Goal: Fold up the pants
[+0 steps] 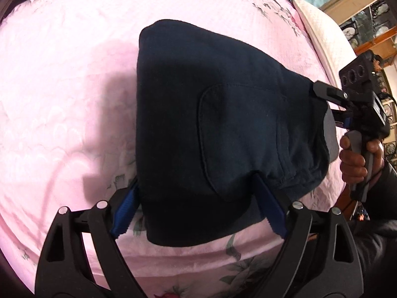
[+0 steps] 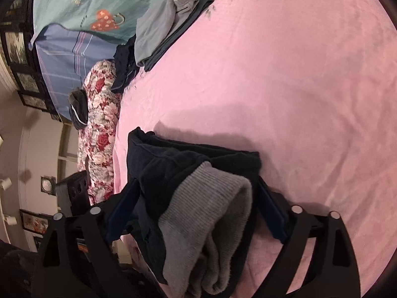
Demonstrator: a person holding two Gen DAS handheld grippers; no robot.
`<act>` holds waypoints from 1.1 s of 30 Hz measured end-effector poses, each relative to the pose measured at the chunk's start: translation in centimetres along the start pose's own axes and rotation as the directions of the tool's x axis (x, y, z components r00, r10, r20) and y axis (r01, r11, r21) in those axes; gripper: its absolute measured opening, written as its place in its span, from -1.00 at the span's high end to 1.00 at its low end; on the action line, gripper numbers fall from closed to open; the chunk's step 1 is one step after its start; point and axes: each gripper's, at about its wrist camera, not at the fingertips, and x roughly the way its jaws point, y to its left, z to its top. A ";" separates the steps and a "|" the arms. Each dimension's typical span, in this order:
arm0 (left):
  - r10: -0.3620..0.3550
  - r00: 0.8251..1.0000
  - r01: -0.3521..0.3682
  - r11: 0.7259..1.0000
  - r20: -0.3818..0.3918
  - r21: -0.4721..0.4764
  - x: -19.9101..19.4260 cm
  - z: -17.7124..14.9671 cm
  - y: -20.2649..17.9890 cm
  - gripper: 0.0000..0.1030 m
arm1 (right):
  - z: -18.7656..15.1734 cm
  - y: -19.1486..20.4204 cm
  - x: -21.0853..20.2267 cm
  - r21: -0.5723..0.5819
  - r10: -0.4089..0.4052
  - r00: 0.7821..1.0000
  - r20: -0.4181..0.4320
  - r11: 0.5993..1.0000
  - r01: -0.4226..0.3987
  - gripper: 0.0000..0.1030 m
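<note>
Broadly, one pair of dark navy pants (image 1: 223, 129) lies folded into a compact bundle on the pink bedspread (image 1: 62, 87), and two grippers work on it.

At the left of the left wrist view, the left gripper (image 1: 196, 198) straddles the near edge of the bundle: its two blue-padded fingers (image 1: 125, 208) stand wide apart, one at each side of the cloth, so the jaws are spread rather than clamped, with the fabric lying between them. Moving rightward across the same view, a single curved patch pocket (image 1: 235, 136) is stitched on the top layer. Further right, the right gripper (image 1: 330, 109) reaches in from the side at the waistband end, its black fingers against the cloth; a hand (image 1: 357, 159) holds its handle. From here the grip of that gripper cannot be judged.

The right wrist view settles it partly: the right gripper's (image 2: 196, 206) two fingers (image 2: 271, 213) stand apart on either side of the bunched end, spread with cloth between them, pressing nothing tight. This view alone shows a grey ribbed lining (image 2: 213, 211) spilling from the navy layers, several folds thick. It also shows, at far left, one floral quilt (image 2: 101, 114), one blue striped sheet (image 2: 64, 57), one teal sheet (image 2: 82, 2) and a pile of grey-green garments (image 2: 168, 17) at the top of the bed, well apart from the pants.
</note>
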 end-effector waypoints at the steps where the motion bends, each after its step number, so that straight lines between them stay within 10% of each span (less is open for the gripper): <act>1: 0.006 1.000 -0.006 1.000 0.005 0.000 0.0 0.0 -0.1 -0.74 | 0.0 0.2 0.0 -0.019 -0.017 1.000 -0.005 1.000 0.017 -0.75; 12: 0.030 0.998 -0.031 0.999 0.047 0.018 -0.3 -0.1 -1.4 -0.48 | -0.3 0.0 -0.5 -0.003 -0.062 0.998 -0.003 0.998 0.062 -0.30; 23: -0.011 0.984 -0.001 0.998 0.177 0.066 -3.0 -1.2 -1.4 0.42 | -1.6 3.2 -1.7 -0.149 -0.103 0.993 0.065 0.983 0.112 0.16; 33: -0.059 0.963 0.044 0.997 0.264 0.063 -6.2 -1.8 -1.4 0.51 | -1.5 7.0 -4.2 -0.239 -0.074 0.987 0.145 0.965 0.108 0.20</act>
